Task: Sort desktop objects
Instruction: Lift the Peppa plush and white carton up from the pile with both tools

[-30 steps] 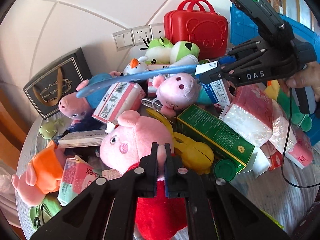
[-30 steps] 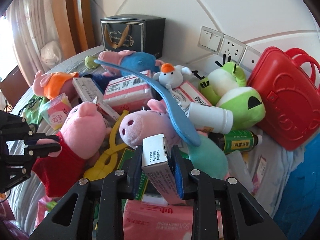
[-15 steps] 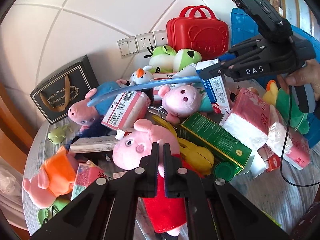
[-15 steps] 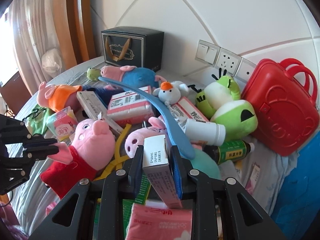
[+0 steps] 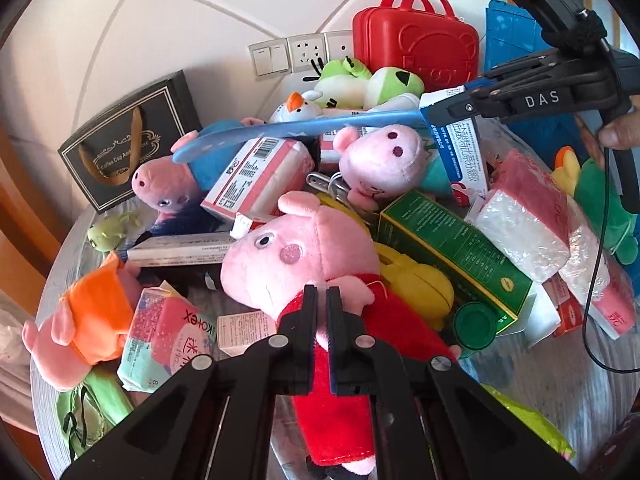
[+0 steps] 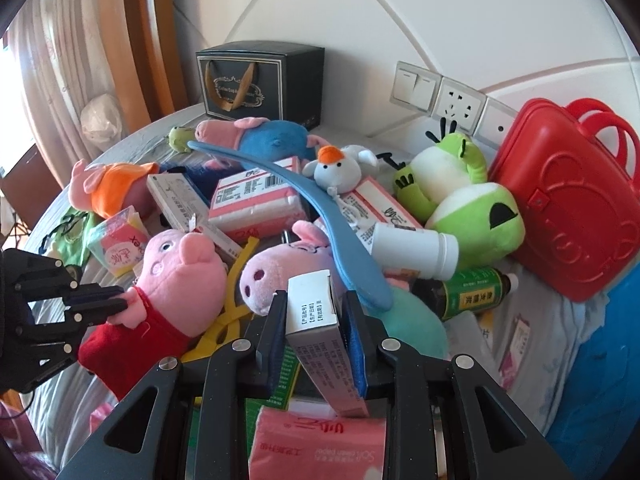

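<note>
Item one, leftmost: pig plush in a red dress (image 5: 320,264), which I am pinching by one pink arm with my left gripper (image 5: 322,300), jaws closed almost flat on the limb. I am taking it by the arm because it is the only thin part that fits between the pads; the body is too fat. It is lying over the pile on the round table (image 5: 60,264), long axis running from the snout, pointing up-left toward the black gift bag (image 5: 132,140), down to the hem near my fingers.

Item two, to the right: white and blue medicine carton (image 6: 320,340), which I am clamping across its narrow faces with my right gripper (image 6: 316,320), pads pressing both sides. It is sitting above the pink tissue pack (image 6: 316,440), clear of the heap, long axis sloping down toward me, white end flap pointing up and away toward the blue shoehorn (image 6: 304,200).
</note>
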Demonstrator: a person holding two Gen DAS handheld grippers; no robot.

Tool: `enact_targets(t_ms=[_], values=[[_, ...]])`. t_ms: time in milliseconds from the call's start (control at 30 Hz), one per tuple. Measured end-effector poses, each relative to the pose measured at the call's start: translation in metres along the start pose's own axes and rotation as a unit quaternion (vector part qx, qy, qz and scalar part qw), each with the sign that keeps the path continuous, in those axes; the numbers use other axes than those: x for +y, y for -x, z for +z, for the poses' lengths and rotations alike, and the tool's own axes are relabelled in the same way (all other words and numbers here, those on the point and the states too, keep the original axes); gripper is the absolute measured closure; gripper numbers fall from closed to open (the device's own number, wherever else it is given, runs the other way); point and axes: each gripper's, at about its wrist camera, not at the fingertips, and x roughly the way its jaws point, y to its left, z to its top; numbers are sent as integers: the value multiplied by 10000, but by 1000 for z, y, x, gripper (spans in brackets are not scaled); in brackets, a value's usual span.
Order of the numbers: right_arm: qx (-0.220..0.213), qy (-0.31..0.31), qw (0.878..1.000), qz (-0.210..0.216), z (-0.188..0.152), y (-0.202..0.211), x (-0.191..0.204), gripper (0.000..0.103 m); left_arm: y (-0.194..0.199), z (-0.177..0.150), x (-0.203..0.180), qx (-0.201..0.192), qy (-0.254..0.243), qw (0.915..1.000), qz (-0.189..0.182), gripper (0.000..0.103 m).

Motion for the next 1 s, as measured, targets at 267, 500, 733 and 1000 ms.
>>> enact_targets(t_ms=[267, 500, 733, 1000], values=[[186, 90, 9998, -65, -1, -10, 7, 76, 2, -2, 11, -62, 344, 9992, -206, 98], [3, 215, 9995, -232, 0, 1, 14, 77, 23, 5, 1, -270, 122, 9994, -172, 99], [-320, 153, 9988, -323, 8, 29, 16, 80, 45, 22, -5, -523, 10, 9985, -144, 100], [-496, 95, 9983, -297, 11, 51, 17, 81, 68, 29, -5, -705, 11, 9974, -165, 100]])
